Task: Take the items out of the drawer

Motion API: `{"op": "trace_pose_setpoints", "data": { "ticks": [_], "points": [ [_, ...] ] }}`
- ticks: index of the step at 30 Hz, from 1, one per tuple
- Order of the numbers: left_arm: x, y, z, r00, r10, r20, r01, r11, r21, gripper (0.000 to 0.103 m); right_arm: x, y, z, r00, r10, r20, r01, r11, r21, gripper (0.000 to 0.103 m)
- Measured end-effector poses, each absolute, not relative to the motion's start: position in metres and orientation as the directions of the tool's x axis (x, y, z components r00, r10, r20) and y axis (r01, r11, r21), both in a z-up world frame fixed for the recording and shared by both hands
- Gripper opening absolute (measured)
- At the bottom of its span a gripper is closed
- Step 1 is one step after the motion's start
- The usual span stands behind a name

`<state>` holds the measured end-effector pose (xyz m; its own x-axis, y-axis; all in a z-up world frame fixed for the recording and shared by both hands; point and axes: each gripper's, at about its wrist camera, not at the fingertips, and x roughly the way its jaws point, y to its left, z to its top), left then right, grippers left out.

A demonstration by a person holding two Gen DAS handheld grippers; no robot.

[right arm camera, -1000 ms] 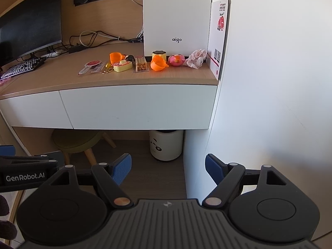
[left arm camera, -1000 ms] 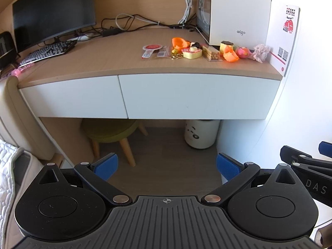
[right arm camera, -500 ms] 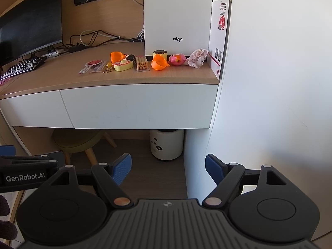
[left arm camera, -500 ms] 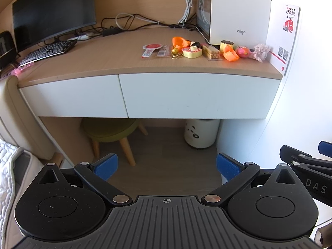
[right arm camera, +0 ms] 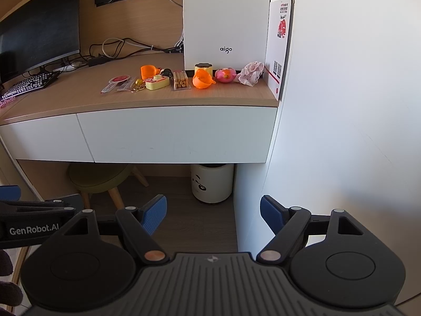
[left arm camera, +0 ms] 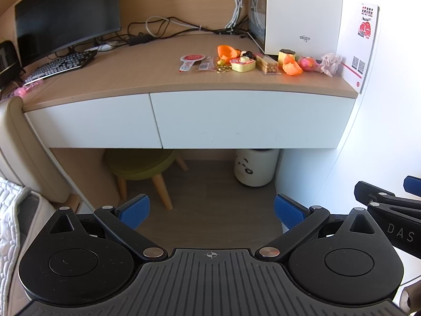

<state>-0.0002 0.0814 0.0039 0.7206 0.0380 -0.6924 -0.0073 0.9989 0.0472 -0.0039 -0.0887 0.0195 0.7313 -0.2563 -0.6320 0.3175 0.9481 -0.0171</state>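
The wide right-hand drawer (left arm camera: 252, 119) sits shut under the counter (left arm camera: 147, 79), its long axis running left to right, front facing the cameras. Left gripper (left arm camera: 211, 209) and right gripper (right arm camera: 213, 212) hang before it with fingers spread, holding nothing.

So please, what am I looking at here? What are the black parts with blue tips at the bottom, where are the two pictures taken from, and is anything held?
No robot here: a person carries a hand-held claw in each hand, and each claw has a wide-angle camera looking forward along its two fingers. One picture is from the left claw, the other from the right claw. The black arms with blue pads at the bottom are those fingers. Both claws are open and hold nothing.

Ahead is a desk with two closed white drawers. On top lie small toys and snacks, a keyboard, a monitor and a white box. A stool and a bin stand below.
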Motion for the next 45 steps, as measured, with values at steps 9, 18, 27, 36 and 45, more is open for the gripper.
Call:
{"op": "trace_pose_setpoints", "data": {
  "ticks": [9, 18, 27, 36, 45],
  "points": [
    [0.000, 0.082, 0.003, 0.719, 0.040, -0.694, -0.008, 0.999, 0.049, 0.103, -0.004, -0.088, 0.018, 0.730, -0.252, -0.635, 0.314, 0.949, -0.016, 0.079],
    [-0.003, 0.083, -0.001, 0.715, 0.043, -0.697, -0.011, 0.999, 0.051, 0.103, -0.004, -0.088, 0.019, 0.729, -0.251, -0.636, 0.315, 0.949, -0.014, 0.079],
    [-0.003, 0.084, -0.001, 0.714, 0.043, -0.699, -0.011, 0.999, 0.050, 0.103, -0.004, -0.089, 0.019, 0.729, -0.251, -0.637, 0.314, 0.949, -0.015, 0.079],
    [-0.001, 0.084, -0.010, 0.692, -0.021, -0.721, 0.037, 0.999, 0.006, 0.010, -0.005, -0.088, 0.017, 0.727, -0.246, -0.641, 0.313, 0.950, -0.010, 0.079],
    [0.032, 0.089, -0.025, 0.701, -0.042, -0.712, 0.016, 0.999, -0.043, 0.015, 0.012, -0.107, 0.016, 0.705, -0.273, -0.654, 0.362, 0.932, 0.001, 0.079]
  ]
}}
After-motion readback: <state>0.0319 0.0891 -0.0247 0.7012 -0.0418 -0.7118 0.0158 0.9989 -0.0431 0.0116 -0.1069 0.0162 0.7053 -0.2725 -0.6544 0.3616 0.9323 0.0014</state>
